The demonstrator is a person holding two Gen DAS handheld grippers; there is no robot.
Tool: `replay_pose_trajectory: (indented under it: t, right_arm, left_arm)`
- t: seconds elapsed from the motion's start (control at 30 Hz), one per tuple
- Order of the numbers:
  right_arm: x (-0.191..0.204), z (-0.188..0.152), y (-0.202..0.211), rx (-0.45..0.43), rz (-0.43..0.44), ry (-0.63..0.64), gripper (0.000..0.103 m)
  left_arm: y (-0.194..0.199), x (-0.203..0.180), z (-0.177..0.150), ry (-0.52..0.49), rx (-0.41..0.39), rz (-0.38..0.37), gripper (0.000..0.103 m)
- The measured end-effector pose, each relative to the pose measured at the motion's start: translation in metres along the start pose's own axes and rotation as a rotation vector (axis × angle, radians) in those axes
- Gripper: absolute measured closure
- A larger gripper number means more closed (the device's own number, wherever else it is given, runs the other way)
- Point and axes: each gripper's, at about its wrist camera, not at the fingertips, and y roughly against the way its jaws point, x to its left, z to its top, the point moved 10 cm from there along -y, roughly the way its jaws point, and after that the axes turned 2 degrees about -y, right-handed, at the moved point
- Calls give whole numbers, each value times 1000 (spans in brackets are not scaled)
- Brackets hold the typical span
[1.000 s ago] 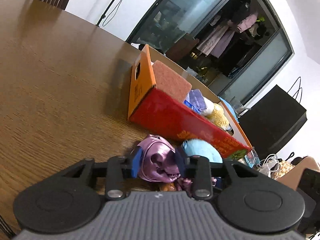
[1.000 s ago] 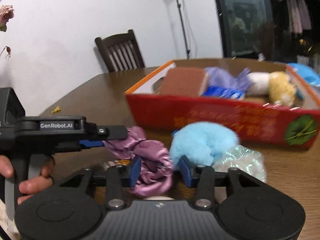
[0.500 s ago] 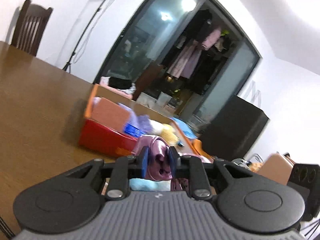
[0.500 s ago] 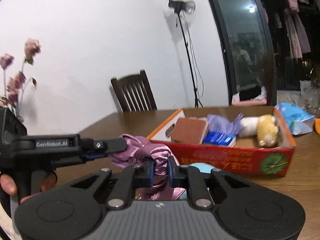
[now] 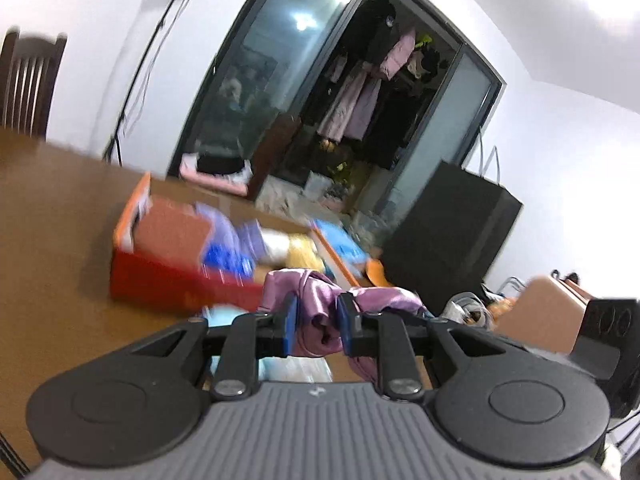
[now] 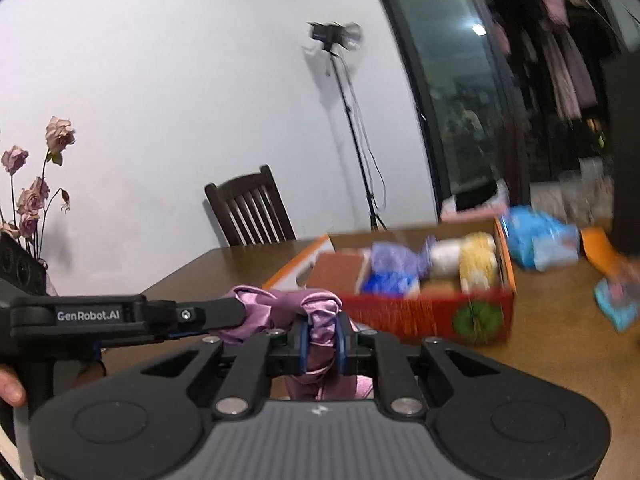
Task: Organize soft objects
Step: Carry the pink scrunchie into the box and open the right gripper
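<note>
Left gripper [image 5: 314, 322]: jaws nearly closed, pinching purple satin cloth [image 5: 316, 300]. Right gripper [image 6: 322, 346]: jaws nearly closed, pinching other part of same cloth [image 6: 280, 308]. Both jaws narrowed onto cloth within last second. Cloth stretched between two grippers, held above wooden table [image 6: 540, 344]. Red cardboard box [image 6: 420, 316] farther back on table, holding sponge, purple, white and yellow soft items. Blue packet [image 6: 536, 240] right of box. Pale blue fluffy item [image 5: 224, 314] on table below left gripper, mostly hidden. Much motion blur.
</note>
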Motion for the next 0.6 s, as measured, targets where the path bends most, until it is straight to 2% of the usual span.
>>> replay_pose_trajectory:
  t: [0.1,0.23,0.37,0.47,0.53,0.6]
  right_arm:
    - [4,34,-32,-7,28,53,90]
    - [0,66,-105,58,65,62,90]
    - [-13,57,-191,186,37,57,90]
    - [-20,32,-234,276,8,72,89]
    - [-23,17,-249,315,6,75,86]
    - [-27,13,-255,325,5,63,74]
  left_arm:
    - [-19,22,36,-36,-27,44,81]
    - [-63,74,56,-11,42,110,81]
    - [-109,121,46,-44,141,230,78]
    - [-129,136,28,-106,216,249,74]
    - [-131,139,21,-125,249,227,50]
    - [-128,139,21,-131,236,192,40]
